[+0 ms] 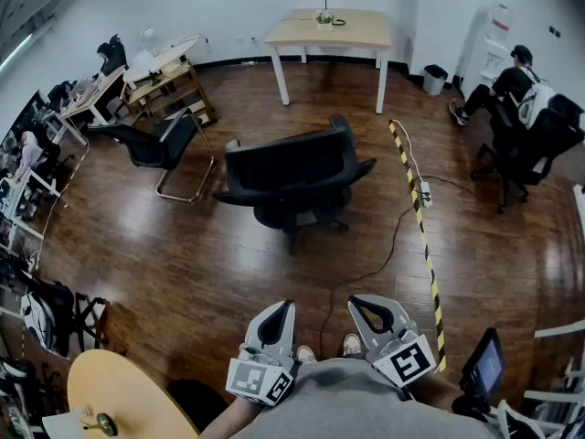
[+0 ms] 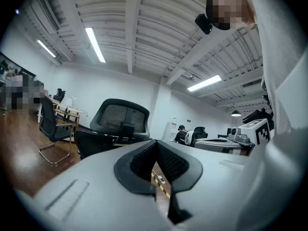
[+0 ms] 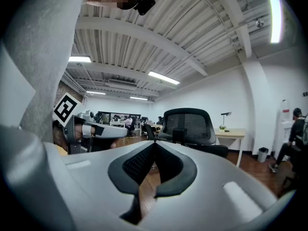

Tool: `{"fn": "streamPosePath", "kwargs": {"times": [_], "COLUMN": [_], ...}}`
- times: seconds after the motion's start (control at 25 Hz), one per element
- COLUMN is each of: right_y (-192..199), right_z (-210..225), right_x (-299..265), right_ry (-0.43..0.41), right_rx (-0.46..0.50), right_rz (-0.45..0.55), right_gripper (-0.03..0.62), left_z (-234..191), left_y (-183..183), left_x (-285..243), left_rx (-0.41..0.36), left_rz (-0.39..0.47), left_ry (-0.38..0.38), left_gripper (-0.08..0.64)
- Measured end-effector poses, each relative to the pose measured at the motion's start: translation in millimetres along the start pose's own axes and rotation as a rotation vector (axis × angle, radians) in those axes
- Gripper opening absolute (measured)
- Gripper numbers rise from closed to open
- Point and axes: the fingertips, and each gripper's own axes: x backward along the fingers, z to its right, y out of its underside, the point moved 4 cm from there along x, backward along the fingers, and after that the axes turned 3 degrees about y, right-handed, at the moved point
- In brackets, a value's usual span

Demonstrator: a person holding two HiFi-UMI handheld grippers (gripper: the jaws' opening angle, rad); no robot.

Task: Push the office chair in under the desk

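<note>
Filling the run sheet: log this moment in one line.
office chair: mid-floor, away from desk, untouched | left gripper: shut, empty | right gripper: shut, empty

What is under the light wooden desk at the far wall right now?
Only bare wood floor shows between the white legs of the desk; the black office chair stands well short of it. The tabletop hides the strip farthest back.

I read bright, even light from ceiling tubes (image 2: 95, 44); glare streaks the wood floor (image 1: 183, 273); fisheye distortion bends all edges.
</note>
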Motion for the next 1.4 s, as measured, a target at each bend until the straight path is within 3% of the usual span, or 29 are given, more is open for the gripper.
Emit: {"fn": "streamPosePath", "kwargs": {"times": [0.44,0.72,1.0,1.4], "right_y": [16.7,11.9,19.8,-0.9], "right_z": [37.2,50.2,63.1,87.8], "right_x": [8.9,-12.6,-65.7,-171.6], "right_ry": [-0.09,-0.12,-0.078,0.079], "right_rx": [-0.024,-0.027,-0.013,-0.012], "right_rz": [-0.017,-0.026,-0.05,-0.039], "right_gripper": [0.0,0.0,0.0,0.0], "left_z": [28.2,13.6,-39.5,-159.3], "left_y": [9.1,0.3,-3.4,-38.7], "left_x": [-26.3,-44.1,-74.4,-127.3], "left_rx": [0.009,0.006,0.019,0.029], "left_rz": [0.01,0.004,0.009,0.002], "left_ry": [-0.087,-0.103,-0.064,0.023], "left_gripper": [0.003,0.003,0.003,0.003]}}
